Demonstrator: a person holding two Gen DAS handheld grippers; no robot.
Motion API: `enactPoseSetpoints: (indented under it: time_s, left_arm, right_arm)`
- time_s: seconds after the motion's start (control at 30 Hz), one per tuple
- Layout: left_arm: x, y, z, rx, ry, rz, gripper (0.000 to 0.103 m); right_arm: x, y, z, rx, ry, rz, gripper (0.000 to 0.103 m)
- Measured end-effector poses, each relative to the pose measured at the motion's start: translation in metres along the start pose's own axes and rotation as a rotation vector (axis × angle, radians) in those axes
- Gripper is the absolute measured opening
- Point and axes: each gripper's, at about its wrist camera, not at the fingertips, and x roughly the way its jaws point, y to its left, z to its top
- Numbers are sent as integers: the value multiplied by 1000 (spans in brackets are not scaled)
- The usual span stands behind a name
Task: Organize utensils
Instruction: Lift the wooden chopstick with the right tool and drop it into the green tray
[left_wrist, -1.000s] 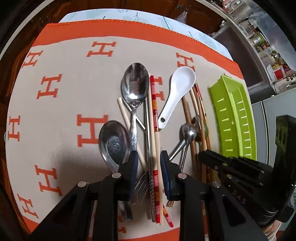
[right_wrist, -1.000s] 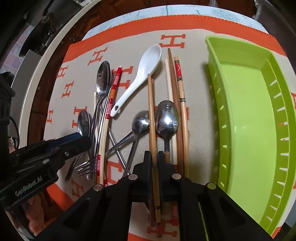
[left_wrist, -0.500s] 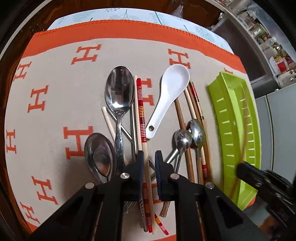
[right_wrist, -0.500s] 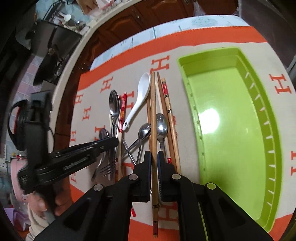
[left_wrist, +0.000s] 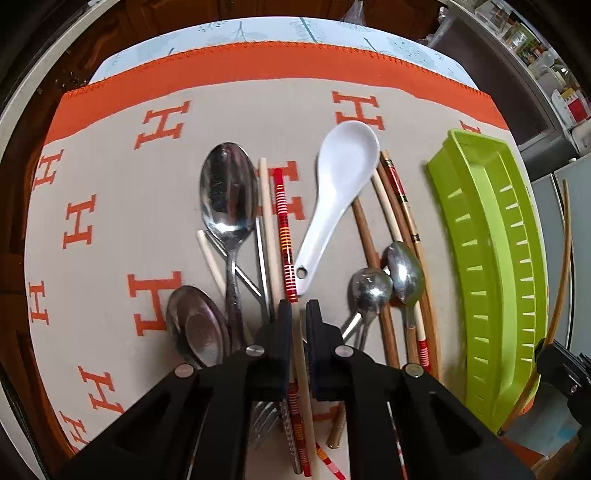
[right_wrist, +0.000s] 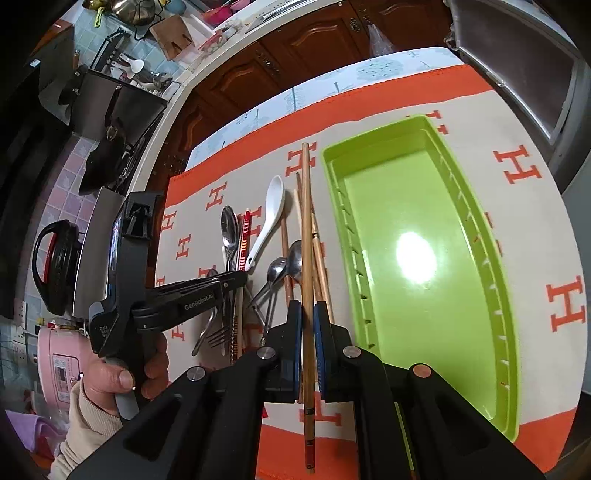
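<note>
Left wrist view: the left gripper (left_wrist: 295, 314) is pointed down over the utensil pile, its jaws having just been closing and now drawn narrow onto the red-striped chopstick (left_wrist: 284, 236), whose pale lower shaft is seen pinched between the pads. Just beside the fingers are recorded a large steel spoon (left_wrist: 228, 195), a second steel spoon (left_wrist: 197, 325) lower left, a fork (left_wrist: 264, 424) partly hidden under the gripper body, a white ceramic spoon (left_wrist: 338, 184), two small steel spoons (left_wrist: 388, 280) and several wooden chopsticks (left_wrist: 395, 221), all crossed and overlapping on the orange-lettered mat (left_wrist: 110, 184). The green tray (left_wrist: 495, 258) is noted at the mat's right edge, empty. Right wrist view: the right gripper (right_wrist: 307, 314) is clamped on a bamboo chopstick (right_wrist: 306, 221), held lifted clear of the pile and lying alongside the tray's (right_wrist: 480, 240) left wall, outside it. The person's hand (right_wrist: 122, 373) on the left gripper's handle is visible at lower left.
</note>
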Motion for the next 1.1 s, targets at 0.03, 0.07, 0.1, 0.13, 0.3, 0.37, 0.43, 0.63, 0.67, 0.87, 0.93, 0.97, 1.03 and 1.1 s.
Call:
enactPoseSetpoints:
  time_s: [0.03, 0.07, 0.1, 0.13, 0.3, 0.37, 0.43, 0.63, 0.67, 0.87, 0.93, 0.97, 1.03, 1.1]
  left_arm:
    - [1, -1, 1, 1, 6, -4, 6]
    - [2, -2, 2, 1, 11, -4, 6]
    - [6, -7, 5, -1, 16, -6, 6]
    - [7, -5, 2, -4, 23, -7, 6]
    - [14, -12, 3, -1, 24, -2, 5]
    - [17, -15, 3, -2, 28, -4, 4]
    - [20, -14, 5, -11, 31, -15, 4]
    - [2, -9, -6, -41, -16, -77, 3]
    - [-4, -8, -6, -46, -28, -88, 3]
    - [-35, -11, -15, -74, -75, -199, 3]
    - [-48, -20, -16, -67, -91, -237, 3]
    - [-53, -25, -16, -64, -98, -252, 3]
    - [-62, -35, -16, -57, -114, -285, 3]
    - [-71, -48, -15, -51, -131, -317, 3]
  right_arm:
    - [0, -2, -1, 2, 1, 1, 6]
    - [-1, -3, -2, 6, 2, 1, 6]
    - [4, -3, -3, 8, 2, -2, 6]
    - [4, -4, -3, 11, 1, -2, 6]
    - [6, -10, -2, 24, 0, -12, 6]
    - [6, -12, -2, 31, -1, -15, 6]
    - [4, -14, -1, 40, -5, -15, 6]
    - [-11, -16, 5, 24, -41, -56, 6]
    - [-13, -17, 6, 21, -47, -62, 6]
    - [-23, -28, 11, 23, -78, -143, 6]
    - [-25, -32, 13, 13, -87, -193, 6]
    - [-25, -33, 14, -2, -90, -225, 6]
    - [-24, -35, 17, -32, -88, -265, 6]
    - [-21, -37, 22, -76, -76, -309, 6]
